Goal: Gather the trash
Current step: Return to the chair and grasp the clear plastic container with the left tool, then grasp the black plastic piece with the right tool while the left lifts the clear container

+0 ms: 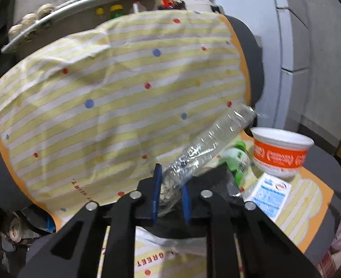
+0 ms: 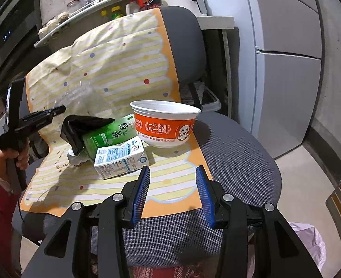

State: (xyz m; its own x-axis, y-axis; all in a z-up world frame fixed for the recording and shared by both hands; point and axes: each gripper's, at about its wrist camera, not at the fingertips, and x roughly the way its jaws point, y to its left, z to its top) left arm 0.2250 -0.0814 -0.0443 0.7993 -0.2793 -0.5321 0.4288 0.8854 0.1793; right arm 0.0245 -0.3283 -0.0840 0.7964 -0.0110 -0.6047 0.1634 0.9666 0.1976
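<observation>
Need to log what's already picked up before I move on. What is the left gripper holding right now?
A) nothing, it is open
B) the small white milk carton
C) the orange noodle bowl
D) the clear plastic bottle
D: in the left wrist view the left gripper has its blue pads pressed on the crumpled clear plastic bottle, while the orange bowl and milk carton sit free on the chair.
</observation>
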